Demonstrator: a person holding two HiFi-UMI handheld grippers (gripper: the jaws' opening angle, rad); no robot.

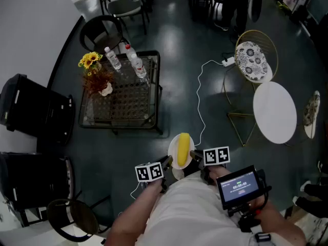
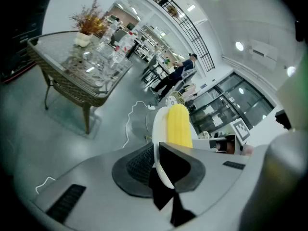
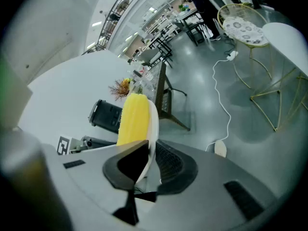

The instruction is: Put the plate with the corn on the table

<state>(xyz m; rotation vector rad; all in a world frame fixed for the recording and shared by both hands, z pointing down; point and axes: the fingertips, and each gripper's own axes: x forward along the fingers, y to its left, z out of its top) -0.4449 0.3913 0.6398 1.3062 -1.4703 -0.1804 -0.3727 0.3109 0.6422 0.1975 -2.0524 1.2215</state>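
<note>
A white plate carries a yellow corn cob, held in the air close to the person's body. My left gripper is shut on the plate's left rim and my right gripper is shut on its right rim. In the left gripper view the plate stands edge-on between the jaws with the corn above. The right gripper view shows the plate and the corn the same way. A glass-topped wicker table stands ahead to the left, some way off.
On the wicker table stand a flower vase and water bottles. A round white table and gold wire chair are at the right. A white cable runs across the floor. Black chairs line the left.
</note>
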